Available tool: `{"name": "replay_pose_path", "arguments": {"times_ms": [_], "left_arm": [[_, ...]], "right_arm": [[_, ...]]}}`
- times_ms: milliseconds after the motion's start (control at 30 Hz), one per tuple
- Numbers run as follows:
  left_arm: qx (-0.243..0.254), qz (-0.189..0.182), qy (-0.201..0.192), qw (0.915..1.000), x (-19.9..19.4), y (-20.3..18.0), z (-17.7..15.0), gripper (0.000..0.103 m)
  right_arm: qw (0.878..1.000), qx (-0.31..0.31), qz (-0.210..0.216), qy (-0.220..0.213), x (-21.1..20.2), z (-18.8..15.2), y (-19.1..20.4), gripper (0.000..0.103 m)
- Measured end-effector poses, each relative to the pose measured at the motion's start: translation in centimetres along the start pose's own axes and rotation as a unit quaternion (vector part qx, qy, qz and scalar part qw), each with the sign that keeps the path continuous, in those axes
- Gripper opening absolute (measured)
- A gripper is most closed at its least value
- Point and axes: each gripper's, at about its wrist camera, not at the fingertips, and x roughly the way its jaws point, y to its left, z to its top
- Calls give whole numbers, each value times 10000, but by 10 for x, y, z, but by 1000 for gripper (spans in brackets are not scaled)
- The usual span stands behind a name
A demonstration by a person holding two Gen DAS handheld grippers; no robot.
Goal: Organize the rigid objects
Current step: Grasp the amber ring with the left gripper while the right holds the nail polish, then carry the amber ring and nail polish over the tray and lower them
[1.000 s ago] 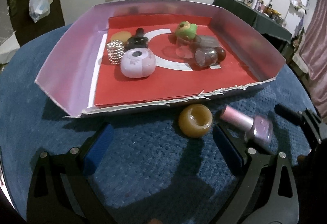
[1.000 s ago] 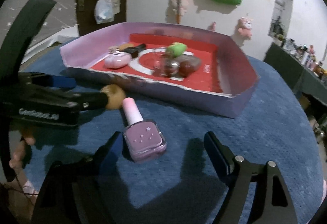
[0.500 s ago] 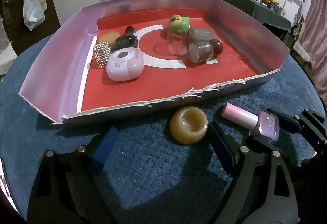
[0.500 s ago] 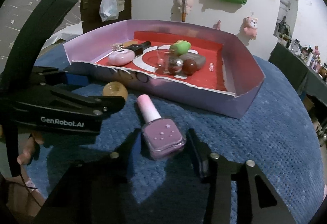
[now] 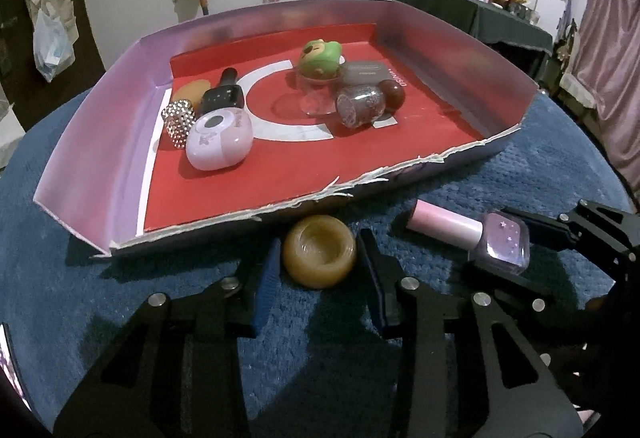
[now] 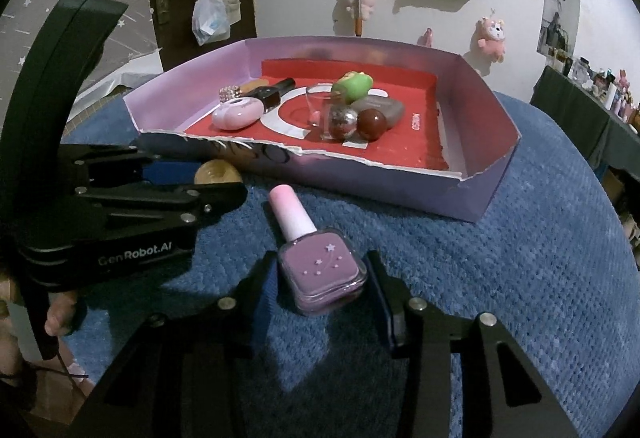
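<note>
Left wrist view: the left gripper point(image 5: 319, 266), its jaws just having been closing, is pinching one amber ring point(image 5: 319, 250) lying on the blue cloth point(image 5: 120, 298) just before the torn-edged tray point(image 5: 92, 142).

Right wrist view: the right gripper point(image 6: 322, 280) is clamping one purple nail polish bottle point(image 6: 320, 270) lying on that cloth, near the tray.

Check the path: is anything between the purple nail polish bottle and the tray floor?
Only the tray's torn front wall stands between the nail polish bottle and the open red floor; it must be cleared.

Both wrist views look down closely, sharing the tray point(image 5: 120, 142).
</note>
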Motion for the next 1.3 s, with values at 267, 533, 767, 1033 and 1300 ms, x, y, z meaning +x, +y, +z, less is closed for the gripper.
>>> {"name": "replay_pose_path", "arguments": {"times_ms": [267, 533, 767, 1033, 1300], "left_arm": [[25, -101, 13, 9999, -17, 2, -18, 36], [-206, -225, -37, 9995, -35, 17, -33, 36], [-224, -298, -107, 9992, -42, 18, -35, 36], [-228, -316, -197, 9990, -48, 18, -30, 36], [-200, -348, -407, 9984, -60, 18, -14, 36]], "right_arm": [[9998, 118, 151, 27, -9, -5, 3, 45], [9990, 140, 434, 1, -22, -5, 14, 45], [9990, 19, 447, -37, -27, -3, 25, 45], [9986, 17, 509, -150, -37, 4, 24, 45], [9973, -26, 682, -281, -47, 26, 18, 45]]}}
